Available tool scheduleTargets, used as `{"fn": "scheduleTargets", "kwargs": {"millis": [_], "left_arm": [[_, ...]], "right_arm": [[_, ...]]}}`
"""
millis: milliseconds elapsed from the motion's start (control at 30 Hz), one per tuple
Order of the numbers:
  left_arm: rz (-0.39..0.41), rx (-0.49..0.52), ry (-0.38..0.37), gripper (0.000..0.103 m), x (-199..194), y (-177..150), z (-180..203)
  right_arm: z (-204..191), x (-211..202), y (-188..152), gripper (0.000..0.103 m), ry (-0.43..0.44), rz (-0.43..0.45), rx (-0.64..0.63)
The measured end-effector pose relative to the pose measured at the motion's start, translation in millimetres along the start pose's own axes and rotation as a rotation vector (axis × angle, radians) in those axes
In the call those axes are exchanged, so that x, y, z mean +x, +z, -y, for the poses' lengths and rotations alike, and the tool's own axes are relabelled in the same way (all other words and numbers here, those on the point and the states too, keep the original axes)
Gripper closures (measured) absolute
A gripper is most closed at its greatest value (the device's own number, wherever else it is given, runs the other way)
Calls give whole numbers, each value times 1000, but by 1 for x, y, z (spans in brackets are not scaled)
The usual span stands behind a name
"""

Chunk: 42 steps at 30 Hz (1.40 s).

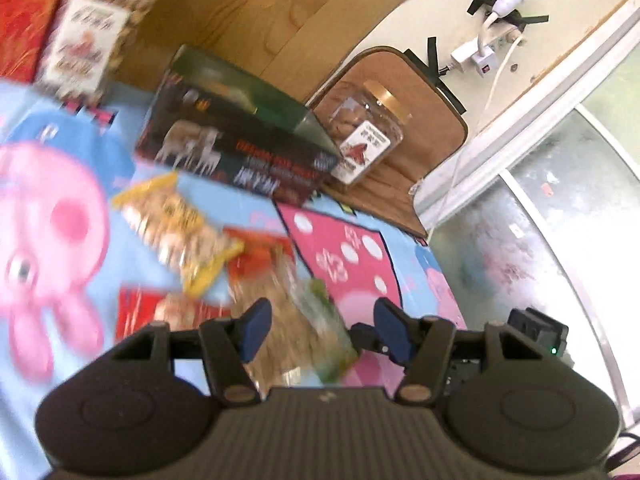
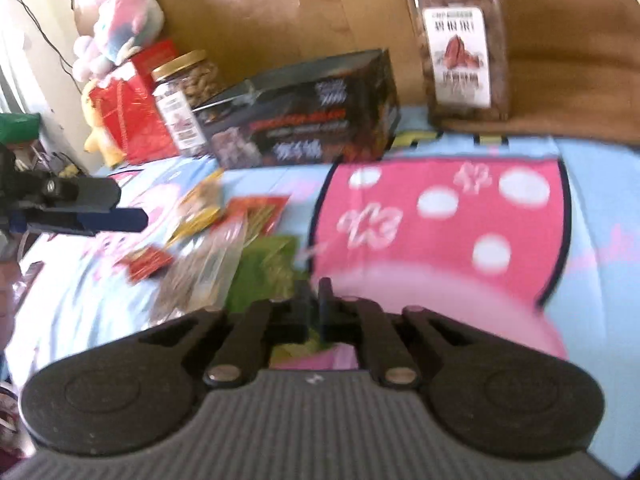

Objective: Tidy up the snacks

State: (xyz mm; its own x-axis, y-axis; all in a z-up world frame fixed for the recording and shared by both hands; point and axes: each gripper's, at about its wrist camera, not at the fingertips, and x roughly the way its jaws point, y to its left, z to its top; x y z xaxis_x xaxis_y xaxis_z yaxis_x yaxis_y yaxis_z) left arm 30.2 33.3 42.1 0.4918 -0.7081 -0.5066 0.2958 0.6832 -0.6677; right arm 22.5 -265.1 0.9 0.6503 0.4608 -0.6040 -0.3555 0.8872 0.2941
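Closest to me, the left gripper (image 1: 322, 326) stands about half open, its 2 blue pads (image 1: 256, 330) well apart, with a green-edged snack bag (image 1: 316, 336) showing in the gap. The blur hides whether either pad touches it, so I cannot tell if it is gripped.

The right gripper (image 2: 316, 300) has its jaws drawn together with hardly a slit left. The same green-edged bag (image 2: 268, 270) lies just in front of its tips; whether an edge is pinched between them I cannot tell.

Just beyond, on the cartoon bedsheet (image 1: 60, 220), lies a loose heap of packets: a yellow peanut bag (image 1: 176, 228), a red-topped bag (image 1: 260, 256) and a small red pack (image 1: 140, 312).

Farther back sits a dark long box (image 2: 316, 120) across the sheet. A gold-lidded nut jar (image 2: 460, 48) stands upright to the box's right on a brown cushion (image 1: 424, 128), and another nut jar (image 2: 182, 96) stands at its left beside a red gift bag (image 2: 136, 120) and plush toys (image 2: 120, 28).
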Motion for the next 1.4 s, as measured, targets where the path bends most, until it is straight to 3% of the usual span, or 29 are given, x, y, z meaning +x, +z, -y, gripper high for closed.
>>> {"fn": "scheduleTargets", "kwargs": {"millis": [133,233,367,467,567,767,833,1067,1167,1267,1333,1367,1400], "left_arm": [[-13,-8,-11,44,-21,-31,-1],[-30,-17,-1,42,-25,-48,-1],[-55,-46,-8,42,-20,-62,0],[-57,-64,0,42,-17,-68,-1],[-46,-87,1,42,-19,-69,-4],[-8,-135,31,37,-28,-65,-16],[0,-157,41,37,-31,-65,-22],[52,-223,60,37,-47,-64,-45],[48,-257,41,36,-46,-61,-53],[48,-249,41,33,-36,-56,-47],[51,-244,51,31,-29,-54,-43],[57,-245,54,29,-26,-52,-41],[62,-245,59,28,-22,-49,-40]], "right_arm": [[-25,-19,-30,98,60,-9,14],[-44,-29,-41,98,63,2,-44],[-14,-31,-21,94,58,81,82],[2,-20,-8,93,74,72,153],[13,-12,-3,93,183,73,278],[9,10,1,89,271,68,396],[4,18,1,97,289,48,423],[-41,6,-30,101,354,-58,335],[-57,-13,-32,100,301,-14,220],[-49,-21,-12,92,241,81,200],[-38,-13,3,77,197,103,210],[-33,-9,7,65,163,110,222],[-28,-5,8,63,123,114,241]]}}
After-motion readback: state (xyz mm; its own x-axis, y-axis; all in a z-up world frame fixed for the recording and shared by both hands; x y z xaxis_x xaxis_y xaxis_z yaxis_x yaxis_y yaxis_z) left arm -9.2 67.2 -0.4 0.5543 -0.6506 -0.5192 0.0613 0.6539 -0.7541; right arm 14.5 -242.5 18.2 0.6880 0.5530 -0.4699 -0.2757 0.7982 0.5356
